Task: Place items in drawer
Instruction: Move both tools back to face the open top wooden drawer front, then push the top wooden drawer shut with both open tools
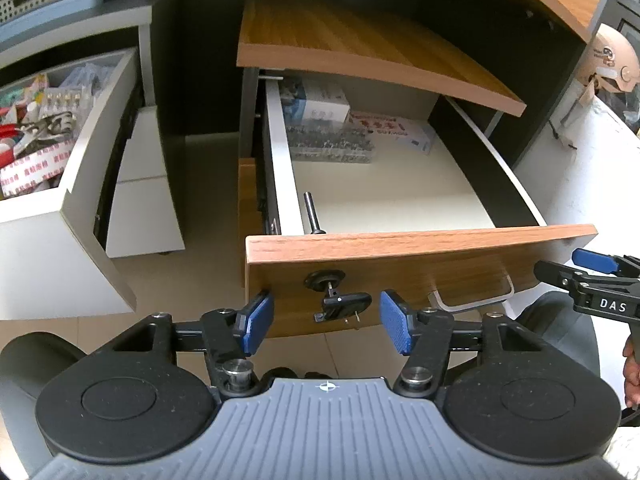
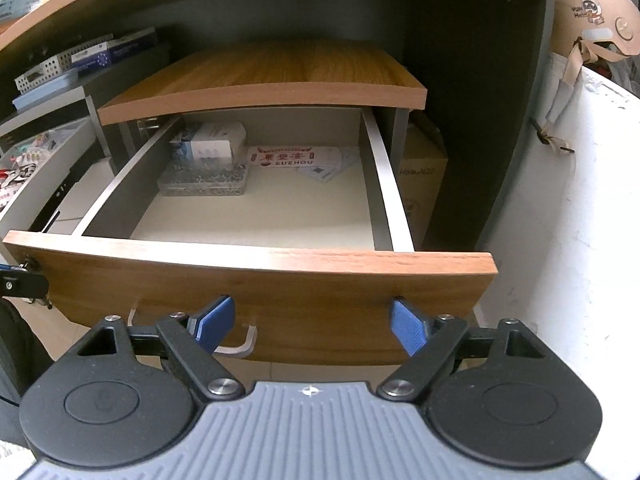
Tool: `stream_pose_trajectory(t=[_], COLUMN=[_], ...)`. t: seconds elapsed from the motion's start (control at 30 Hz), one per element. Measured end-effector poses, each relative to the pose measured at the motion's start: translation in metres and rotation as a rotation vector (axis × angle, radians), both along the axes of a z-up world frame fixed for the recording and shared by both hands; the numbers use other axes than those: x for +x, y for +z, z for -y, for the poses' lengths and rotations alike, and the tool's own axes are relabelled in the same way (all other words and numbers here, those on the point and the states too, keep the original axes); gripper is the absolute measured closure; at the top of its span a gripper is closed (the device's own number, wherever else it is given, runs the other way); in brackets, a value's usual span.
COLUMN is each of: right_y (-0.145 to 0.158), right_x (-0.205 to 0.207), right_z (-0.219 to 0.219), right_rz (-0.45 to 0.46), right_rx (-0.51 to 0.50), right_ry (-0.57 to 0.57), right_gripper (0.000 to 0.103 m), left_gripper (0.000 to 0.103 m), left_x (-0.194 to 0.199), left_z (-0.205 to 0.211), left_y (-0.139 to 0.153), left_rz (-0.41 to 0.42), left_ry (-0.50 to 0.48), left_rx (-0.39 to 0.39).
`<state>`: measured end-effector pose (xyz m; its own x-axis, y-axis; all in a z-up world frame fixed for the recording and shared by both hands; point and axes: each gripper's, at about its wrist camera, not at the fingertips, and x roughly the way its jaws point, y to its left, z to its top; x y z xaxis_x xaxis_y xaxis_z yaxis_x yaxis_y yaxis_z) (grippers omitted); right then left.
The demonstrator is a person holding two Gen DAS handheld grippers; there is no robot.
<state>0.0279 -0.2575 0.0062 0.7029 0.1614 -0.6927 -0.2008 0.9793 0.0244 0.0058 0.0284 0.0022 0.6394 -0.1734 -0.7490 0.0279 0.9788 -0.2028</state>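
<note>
The wooden-fronted drawer [image 1: 420,256] [image 2: 256,276] stands pulled open under the desk. At its back lie a white and blue box [image 1: 316,104] [image 2: 212,142], a clear case of small parts [image 1: 332,146] [image 2: 202,178] and a red-printed card [image 1: 380,124] [image 2: 284,156]. The front of the drawer floor is bare. My left gripper [image 1: 326,324] is open and empty in front of the drawer's keyed lock [image 1: 324,280]. My right gripper [image 2: 312,326] is open and empty just before the metal handle [image 2: 240,340] [image 1: 472,298]. The right gripper also shows in the left wrist view [image 1: 592,276].
A second white drawer [image 1: 60,160] full of small items stands open at the left. A cardboard box [image 2: 424,176] sits right of the drawer unit. A tan helmet [image 2: 596,12] hangs at the far right above a white surface [image 2: 580,200].
</note>
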Motion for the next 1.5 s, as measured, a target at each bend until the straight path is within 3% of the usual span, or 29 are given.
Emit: stream_pose_trajectory(t=[0.6, 1.5], right_y=[-0.015, -0.022], right_x=[0.042, 0.129], right_z=[-0.012, -0.024], right_rz=[-0.005, 0.057], right_rx=[0.033, 0.026], right_ry=[-0.026, 0.0], right_gripper=[0.015, 0.015], left_gripper=[0.043, 0.043], left_x=[0.03, 0.111], left_z=[-0.002, -0.012], left_y=[-0.004, -0.012], left_rz=[0.002, 0.034], left_ry=[0.032, 0.11], left_rx=[0.0, -0.011])
